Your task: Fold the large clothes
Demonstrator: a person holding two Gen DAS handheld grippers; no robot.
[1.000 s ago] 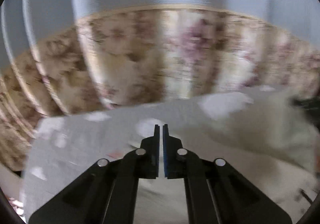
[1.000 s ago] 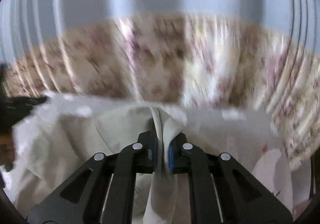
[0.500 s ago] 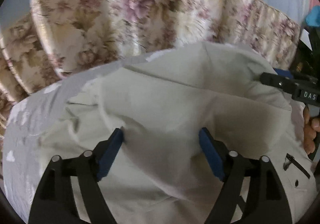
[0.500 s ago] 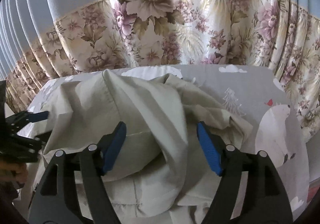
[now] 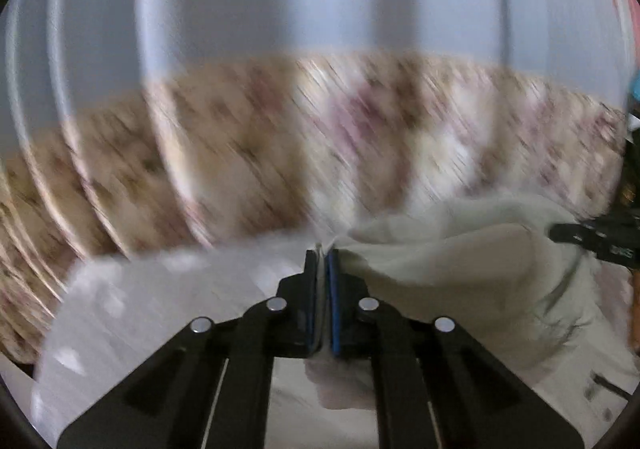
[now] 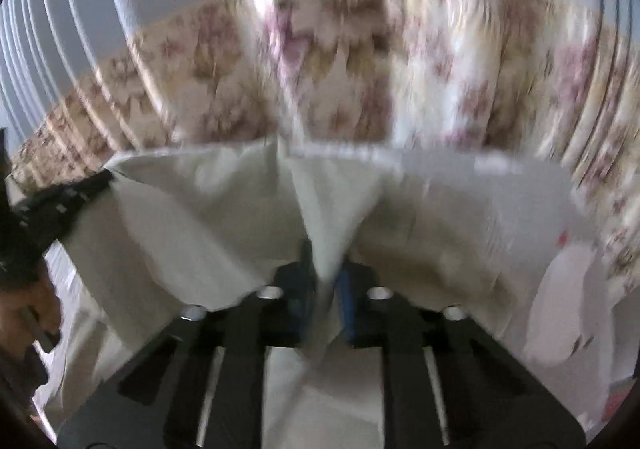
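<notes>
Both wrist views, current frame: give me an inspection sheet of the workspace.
Surface: grey printed bedsheet, blurred by motion.
Job's things: pale beige garment, lifted and stretched between both grippers.
Clutter: nothing seen.
Grippers: left gripper shut on a garment edge; right gripper shut on a bunched fold.
Cables: nothing seen.
Surroundings: floral curtain with a plain blue upper part behind the bed.

Bed (image 5: 168, 289) w/ grey printed sheet (image 6: 500, 185) carries a pale beige garment (image 6: 192, 217), bunched & partly lifted off it. Floral curtain behind; frames blurred, print details unclear.
</notes>
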